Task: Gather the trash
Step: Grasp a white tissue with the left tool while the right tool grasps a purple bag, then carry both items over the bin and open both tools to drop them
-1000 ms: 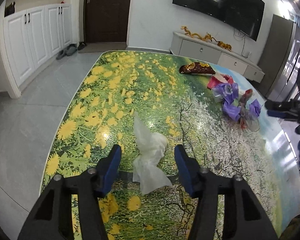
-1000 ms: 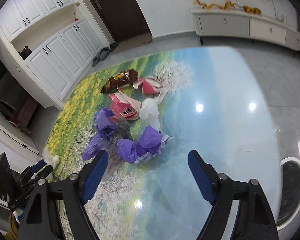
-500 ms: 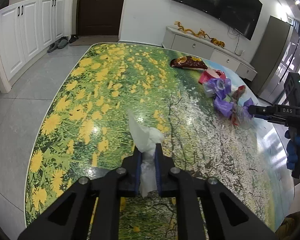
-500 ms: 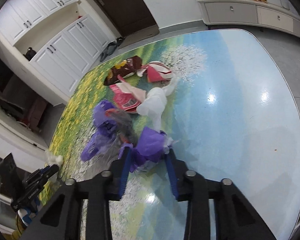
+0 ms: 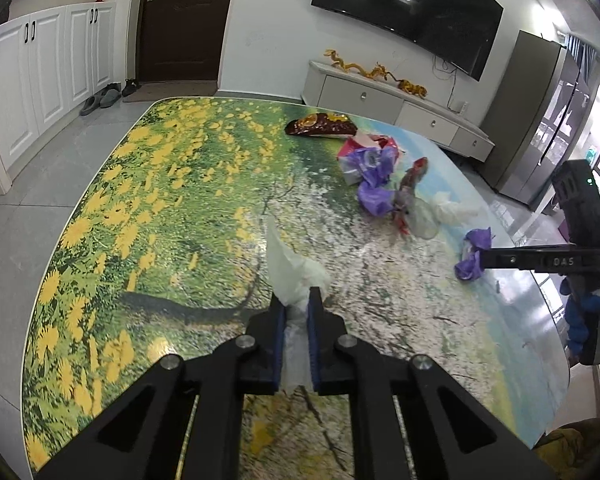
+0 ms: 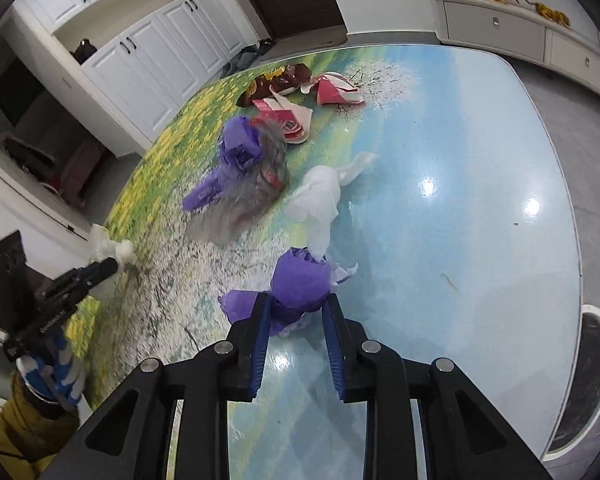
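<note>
Clamping my left tool [image 5: 297, 312] on crumpled white tissue [image 5: 296, 270], right tool [image 6: 294, 312] on soft purple plastic wrapper [image 6: 300, 284]; both light, compressible.

Both wrist views look low and close across the table [image 5: 148, 216], each catching the other gripper.

You are in a home living room. Ahead of your left tool [image 5: 296, 300], past the flower-printed desk [image 5: 172, 184], a large television [image 5: 408, 12] hangs over a low white cabinet [image 5: 384, 100] topped with golden dragon figurines [image 5: 374, 70]. Off to its left stand a dark entry door [image 5: 184, 20], white cupboards [image 5: 48, 68] and shoes [image 5: 104, 96] on the tiled floor [image 5: 28, 200].
</note>
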A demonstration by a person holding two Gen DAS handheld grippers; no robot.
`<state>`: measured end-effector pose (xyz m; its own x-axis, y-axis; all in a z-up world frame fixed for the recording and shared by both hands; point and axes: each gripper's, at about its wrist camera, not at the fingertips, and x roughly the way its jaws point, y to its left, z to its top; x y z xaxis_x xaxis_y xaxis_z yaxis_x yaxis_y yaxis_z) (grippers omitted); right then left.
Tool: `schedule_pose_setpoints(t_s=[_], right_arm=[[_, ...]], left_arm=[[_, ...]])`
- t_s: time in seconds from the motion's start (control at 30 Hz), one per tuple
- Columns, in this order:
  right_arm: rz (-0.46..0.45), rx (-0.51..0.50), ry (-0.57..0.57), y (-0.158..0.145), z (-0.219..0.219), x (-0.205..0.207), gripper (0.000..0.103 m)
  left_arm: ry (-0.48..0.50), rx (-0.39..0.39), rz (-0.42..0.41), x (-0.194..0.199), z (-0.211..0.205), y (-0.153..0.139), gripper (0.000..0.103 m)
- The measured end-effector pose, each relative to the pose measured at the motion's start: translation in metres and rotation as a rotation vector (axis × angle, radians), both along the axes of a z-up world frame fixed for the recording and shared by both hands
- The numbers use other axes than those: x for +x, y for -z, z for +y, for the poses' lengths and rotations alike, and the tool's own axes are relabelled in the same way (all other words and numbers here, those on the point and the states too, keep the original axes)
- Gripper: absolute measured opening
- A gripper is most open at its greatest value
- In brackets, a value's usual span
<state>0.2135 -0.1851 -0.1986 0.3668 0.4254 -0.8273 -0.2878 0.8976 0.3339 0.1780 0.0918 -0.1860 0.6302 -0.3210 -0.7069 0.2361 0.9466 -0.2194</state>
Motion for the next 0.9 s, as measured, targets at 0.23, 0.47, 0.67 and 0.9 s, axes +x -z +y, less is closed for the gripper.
schedule_pose_setpoints(t_s=[0.23,0.47,0.67,0.9], right_arm=[[0.0,0.045,0.008,0.005,0.001,0.005,0.046],[0.03,0.131,0.018,0.011,0.009,0.024,0.053],[0.013,0.057,-0.089,0.007,0.029,0.015,0.053],[0.003,-0.043,-0.209,0.008,0.04,-0.003,0.029]], left_arm=[[-0.01,0.02,-0.02,-0.02,-0.002,-0.013,0.009],[-0.036,0.026,-0.008,-0.025,0.001,-0.014,0.009],[-0.031,0.029,0.003,-0.023,-0.001,-0.01,0.009],[-0.012,0.017,-0.002,-0.025,-0.008,-0.014,0.009]])
